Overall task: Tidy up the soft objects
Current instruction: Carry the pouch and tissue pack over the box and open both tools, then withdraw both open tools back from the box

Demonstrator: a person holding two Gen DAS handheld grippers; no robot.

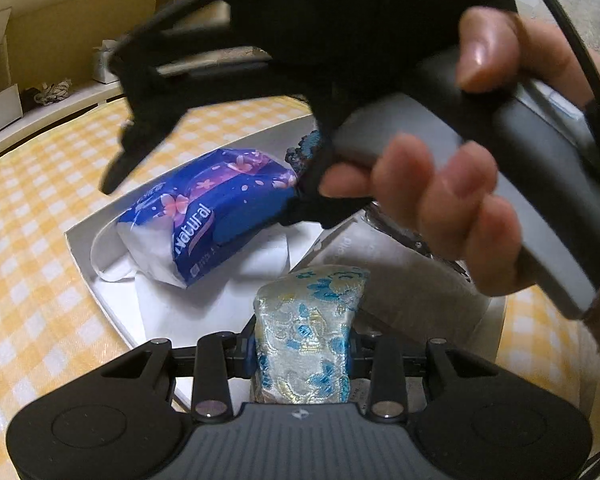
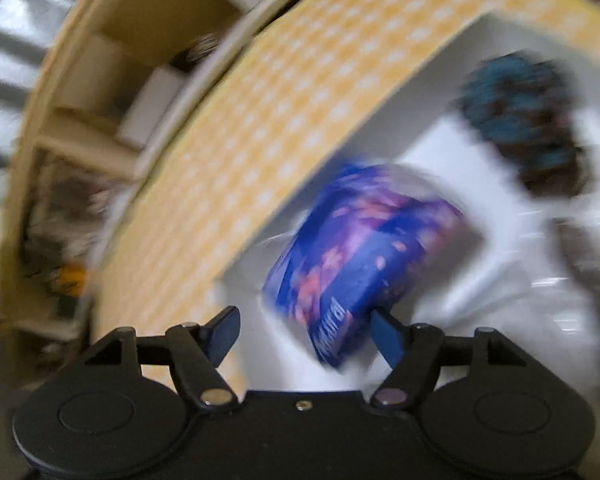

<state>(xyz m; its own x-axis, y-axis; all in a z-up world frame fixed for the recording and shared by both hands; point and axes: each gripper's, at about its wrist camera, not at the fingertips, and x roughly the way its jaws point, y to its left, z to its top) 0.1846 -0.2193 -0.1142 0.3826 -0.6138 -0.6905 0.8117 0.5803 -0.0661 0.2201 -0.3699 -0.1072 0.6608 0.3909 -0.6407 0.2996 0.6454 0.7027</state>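
The brocade pouch (image 1: pixel 308 336) — pale fabric with blue flowers — is sitting clamped between the left gripper's (image 1: pixel 303 354) pads, upright over the near edge of the white box (image 1: pixel 100 248). Inside the box, the blue tissue pack (image 1: pixel 212 208) is lying tilted on white paper, one end raised. The right gripper (image 2: pixel 304 334) is standing with its jaws apart over that pack: the right pad is at the pack's edge, the left pad clear of it, so nothing is being squeezed. A dark blue lace item (image 2: pixel 520 120) is lying at the box's far corner. The box is resting on a yellow checked cloth (image 1: pixel 40 208). In the left view, a hand (image 1: pixel 452 200) is wrapping the right gripper's handle, blocking much of the box.
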